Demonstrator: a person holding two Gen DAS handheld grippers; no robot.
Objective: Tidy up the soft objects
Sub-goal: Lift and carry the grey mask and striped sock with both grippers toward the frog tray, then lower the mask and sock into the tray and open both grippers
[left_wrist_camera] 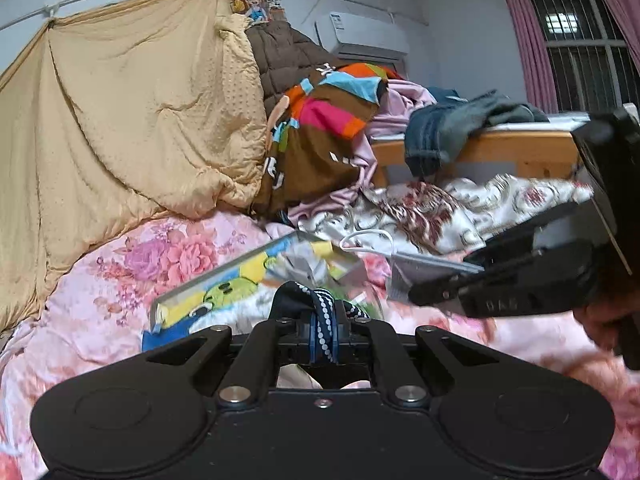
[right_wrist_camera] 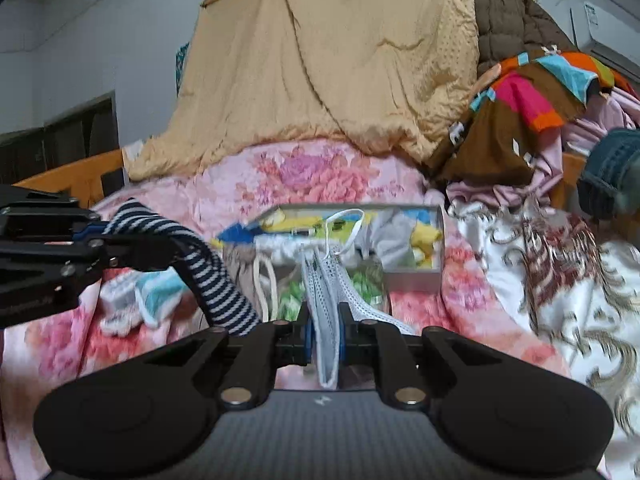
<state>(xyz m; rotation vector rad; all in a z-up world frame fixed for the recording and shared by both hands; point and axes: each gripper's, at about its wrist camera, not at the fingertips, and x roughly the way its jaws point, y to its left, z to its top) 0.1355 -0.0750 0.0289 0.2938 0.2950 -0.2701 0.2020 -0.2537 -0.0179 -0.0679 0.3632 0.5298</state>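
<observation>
Striped sock and face mask held over a cluttered bed

Striped sock [right_wrist_camera: 208,264], navy and white, is pinched in the nearly closed left gripper [left_wrist_camera: 323,322] above a pink floral bedspread [left_wrist_camera: 120,280]. A pale blue face mask [right_wrist_camera: 326,320] is clamped between the almost shut fingers of the right gripper [right_wrist_camera: 325,334]. A shallow grey box [right_wrist_camera: 416,280] of small soft items is set on the bedspread, just beyond both grippers. Behind it, a tan quilt [left_wrist_camera: 132,120] is draped high beside heaped clothes [left_wrist_camera: 320,128]. Only in the left wrist view are a window with pink curtains [left_wrist_camera: 528,40] and an air conditioner [left_wrist_camera: 360,36] shown clearly; only in the right wrist view is a dark cabinet [right_wrist_camera: 80,128] seen.
</observation>
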